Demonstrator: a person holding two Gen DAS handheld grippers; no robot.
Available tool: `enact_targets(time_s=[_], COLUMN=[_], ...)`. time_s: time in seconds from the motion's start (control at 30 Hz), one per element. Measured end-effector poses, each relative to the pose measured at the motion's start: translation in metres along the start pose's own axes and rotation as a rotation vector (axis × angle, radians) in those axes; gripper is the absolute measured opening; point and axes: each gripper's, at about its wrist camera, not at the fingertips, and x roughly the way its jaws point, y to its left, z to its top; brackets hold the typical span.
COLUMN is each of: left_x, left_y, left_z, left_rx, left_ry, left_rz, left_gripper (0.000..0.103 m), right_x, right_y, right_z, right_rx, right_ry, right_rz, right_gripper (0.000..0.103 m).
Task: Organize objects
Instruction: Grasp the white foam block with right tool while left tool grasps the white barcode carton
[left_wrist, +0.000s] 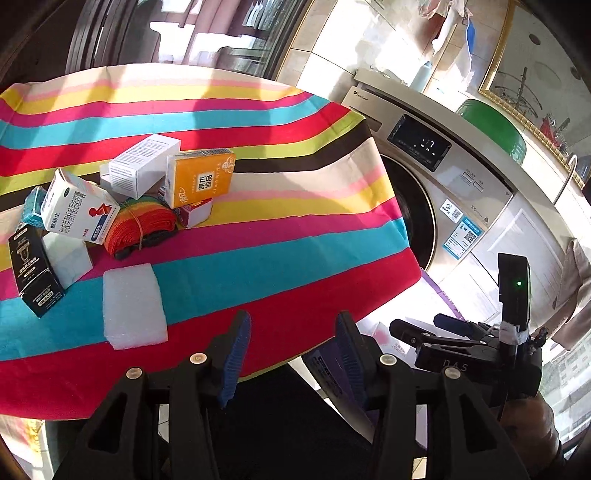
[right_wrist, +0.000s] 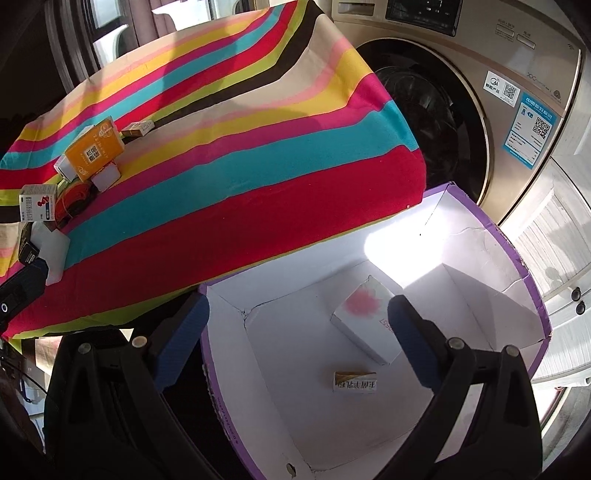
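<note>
While both grippers gape empty, the right gripper (right_wrist: 295, 343) hangs over the purple bin (right_wrist: 532, 291) holding two small boxes (right_wrist: 364, 319); the left gripper (left_wrist: 291, 354) faces the foam block (left_wrist: 133, 304) and box pile (left_wrist: 147, 184) on the striped table (left_wrist: 295, 236).

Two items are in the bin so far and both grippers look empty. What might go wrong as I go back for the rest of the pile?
1. The orange box leans on other boxes in the pile; pulling a neighbour may topple it.
2. The white foam block looks soft; the left gripper might crush it.
3. The purple-edged bin sits below the table edge, so items released early could miss.
</note>
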Motion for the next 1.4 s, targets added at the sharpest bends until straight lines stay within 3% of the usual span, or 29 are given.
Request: enact_targets(time_s=[0.3,0.47,0.53,0.77,0.87,1.03,1.37,1.4], left_x=[-0.043,-0.056,-0.057,-0.05,-0.049,-0.032,0.004,0.006], left_y=[0.07,0.103,0.113,0.132,0.132,0.127,0.126,0.125], left_z=[0.006,0.013,0.018,0.037,0.049,0.072,0.091,0.091], left_rx=[-0.14,-0.186,-0.181,-0.106,-0.01,0.196,0.34,0.346], left_ry=[-0.109,-0.152,-0.153,-0.164,-0.172,-0.108,0.005,0.01], left_rz=[0.132,0.174,0.171,0.183,0.196,0.258,0.299,0.304], left_gripper=[0.052,0.053,0.058,0.062,0.065,0.068,0.067,0.059], right_x=[-0.004,-0.004,-0.004,0.002,0.006,0.012,0.036,0.038], right_y=[0.065,0.111,0.131,0.193,0.212,0.232,0.257,0.259], right_z=[0.009,0.012,0.013,0.009,0.01,0.022,0.022,0.021], right_rx=[-0.127,-0.209,-0.242,-0.357,-0.399,-0.413,-0.403,-0.407], right_ry=[-0.007,-0.009,-0.007,0.009,0.017,0.019,0.092,0.093], right_rz=[0.11,0.175,0.207,0.278,0.291,0.301,0.331,0.329], right_gripper=[0.1,0.1,0.1,0.1,0.1,0.1,0.1,0.1])
